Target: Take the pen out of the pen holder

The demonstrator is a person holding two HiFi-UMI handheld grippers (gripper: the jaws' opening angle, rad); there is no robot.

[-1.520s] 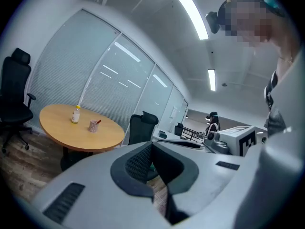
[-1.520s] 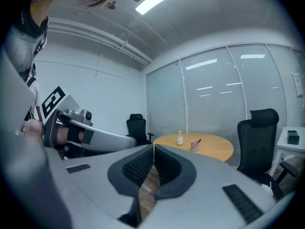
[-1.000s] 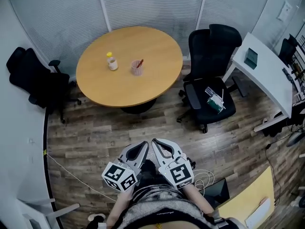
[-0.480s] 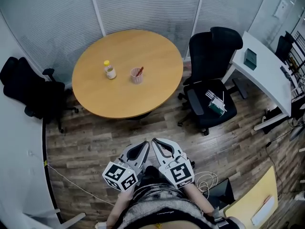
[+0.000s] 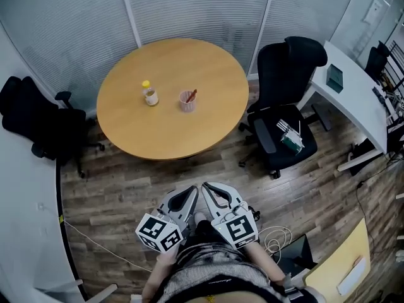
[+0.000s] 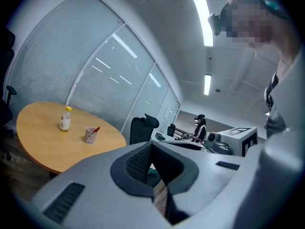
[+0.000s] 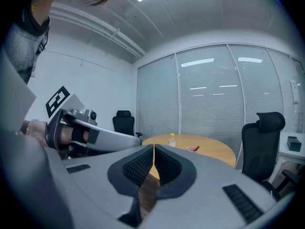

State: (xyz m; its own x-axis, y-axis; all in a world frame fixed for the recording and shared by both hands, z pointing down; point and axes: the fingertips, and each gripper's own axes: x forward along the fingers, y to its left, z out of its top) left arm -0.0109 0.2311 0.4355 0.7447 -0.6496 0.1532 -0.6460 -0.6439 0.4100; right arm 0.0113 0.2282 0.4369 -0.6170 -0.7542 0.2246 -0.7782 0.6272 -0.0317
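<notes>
The pen (image 5: 192, 95) is red and small in the head view. Only its upper part shows, leaning toward the right rim of the pen holder (image 5: 187, 101); its lower part is hidden inside the cup. The pen holder stands near the middle of the round table (image 5: 165, 128), with a yellow-capped bottle (image 5: 150, 94) just to its left, apart from it. The table's base is mostly hidden under the top. The left gripper (image 5: 193, 190) and the right gripper (image 5: 206, 187) are held side by side in front of the table's near edge, well apart from it. Each claw has its pads pressed together at the tips, with nothing between them. The person's arms and body are cut off at the lower edge of the head view. A band of open wood floor (image 5: 126, 182) lies between the table's near edge and the grippers. A black office chair (image 5: 285, 109) stands close to the table's right rim, and another black chair (image 5: 38, 115) stands off its left side. A white desk (image 5: 353, 96) lies beyond the right chair.
</notes>
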